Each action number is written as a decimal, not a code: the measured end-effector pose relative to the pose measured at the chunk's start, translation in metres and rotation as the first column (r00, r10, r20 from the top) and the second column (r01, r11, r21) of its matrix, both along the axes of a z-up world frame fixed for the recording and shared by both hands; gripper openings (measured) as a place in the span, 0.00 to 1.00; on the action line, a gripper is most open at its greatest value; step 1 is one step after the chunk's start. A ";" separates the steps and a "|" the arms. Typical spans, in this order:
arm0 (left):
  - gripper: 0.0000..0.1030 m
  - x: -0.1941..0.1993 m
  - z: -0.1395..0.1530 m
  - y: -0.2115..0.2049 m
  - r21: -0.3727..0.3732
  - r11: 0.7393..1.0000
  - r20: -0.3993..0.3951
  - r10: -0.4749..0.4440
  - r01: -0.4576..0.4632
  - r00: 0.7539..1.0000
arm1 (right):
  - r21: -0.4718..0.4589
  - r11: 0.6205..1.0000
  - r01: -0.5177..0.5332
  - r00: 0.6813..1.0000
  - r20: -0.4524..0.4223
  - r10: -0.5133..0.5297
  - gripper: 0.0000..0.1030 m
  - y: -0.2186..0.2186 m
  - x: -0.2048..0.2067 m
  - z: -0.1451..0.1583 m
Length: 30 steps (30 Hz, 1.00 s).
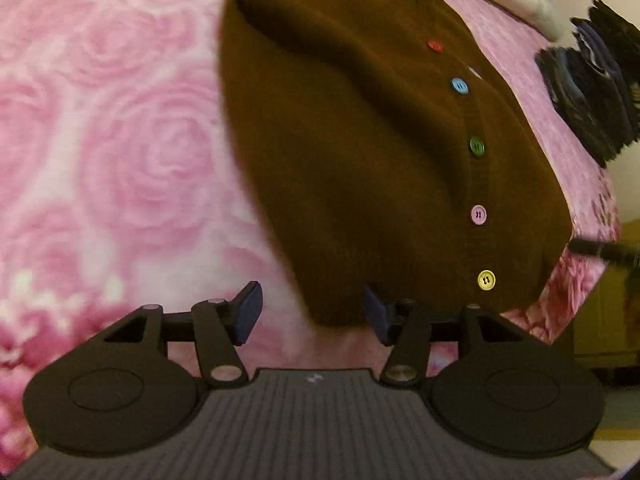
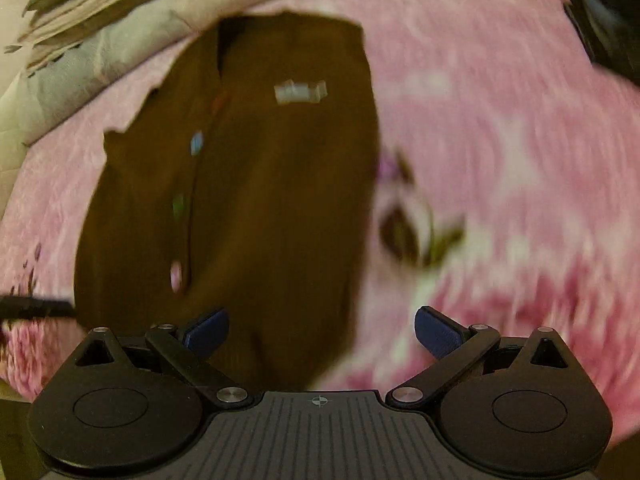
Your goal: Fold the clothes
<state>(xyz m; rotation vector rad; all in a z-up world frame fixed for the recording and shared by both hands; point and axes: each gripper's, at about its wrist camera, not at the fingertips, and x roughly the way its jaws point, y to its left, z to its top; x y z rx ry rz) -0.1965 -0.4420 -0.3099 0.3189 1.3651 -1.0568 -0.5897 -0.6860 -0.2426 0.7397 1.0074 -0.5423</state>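
A brown knitted cardigan point(image 1: 360, 140) with a row of coloured buttons lies on a pink rose-patterned bedspread point(image 1: 120, 140), its two sides folded in over the front. My left gripper point(image 1: 312, 312) is open just above the cardigan's lower left corner, its blue pads empty. In the right wrist view the cardigan point(image 2: 260, 220) shows blurred, with a white label near its neck. My right gripper point(image 2: 320, 334) hangs open over the cardigan's lower right hem, holding nothing.
A pile of dark folded clothes point(image 1: 592, 92) sits at the far right of the bed. A pale beige and grey bedding heap point(image 2: 80, 40) lies along the head of the bed. The bed's edge and a yellow cabinet point(image 1: 608, 312) show at right.
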 end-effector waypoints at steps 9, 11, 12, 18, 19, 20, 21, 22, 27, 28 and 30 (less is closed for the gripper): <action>0.02 0.028 0.062 0.021 -0.192 0.981 -0.022 0.026 -0.029 0.999 | 0.105 0.989 0.107 0.982 0.145 -0.122 0.65 0.022 -0.002 -0.022; 0.02 0.036 0.088 0.034 -0.212 0.977 0.001 0.032 -0.031 0.999 | 0.134 0.981 0.138 0.975 0.156 -0.158 0.21 0.018 0.000 -0.023; 0.02 0.040 0.098 0.042 -0.215 0.976 0.004 0.036 -0.034 0.999 | 0.138 0.978 0.158 0.972 0.152 -0.178 0.05 0.014 -0.001 -0.018; 0.01 0.012 0.138 0.085 -0.186 0.983 -0.022 0.004 -0.008 1.000 | 0.095 0.983 0.155 0.982 0.094 -0.164 0.04 0.014 -0.020 0.072; 0.01 0.006 0.138 0.091 -0.166 0.986 -0.038 0.001 -0.007 0.999 | 0.084 0.986 0.141 0.987 0.070 -0.147 0.04 0.019 -0.023 0.085; 0.01 0.001 0.133 0.098 -0.135 0.991 -0.058 0.002 -0.010 0.998 | 0.073 0.989 0.128 0.990 0.045 -0.131 0.04 0.025 -0.026 0.098; 0.01 -0.004 0.129 0.104 -0.105 0.994 -0.079 0.004 -0.012 0.997 | 0.054 0.993 0.106 0.994 0.012 -0.106 0.04 0.031 -0.027 0.102; 0.02 -0.007 0.122 0.109 -0.064 0.998 -0.097 0.011 -0.018 0.995 | 0.035 0.996 0.081 0.997 -0.024 -0.080 0.04 0.038 -0.027 0.104; 0.05 -0.009 0.105 0.116 0.080 0.997 -0.076 0.017 -0.011 0.997 | 0.065 0.993 0.101 0.991 -0.098 -0.095 0.05 0.043 -0.029 0.075; 0.11 -0.005 0.109 0.110 0.077 0.997 -0.051 0.004 0.000 0.999 | 0.050 0.994 0.095 0.991 -0.102 -0.090 0.05 0.042 -0.026 0.072; 0.23 0.006 0.115 0.092 0.064 0.998 -0.011 -0.006 0.007 1.000 | 0.018 0.998 0.056 0.995 -0.083 -0.054 0.06 0.035 -0.015 0.068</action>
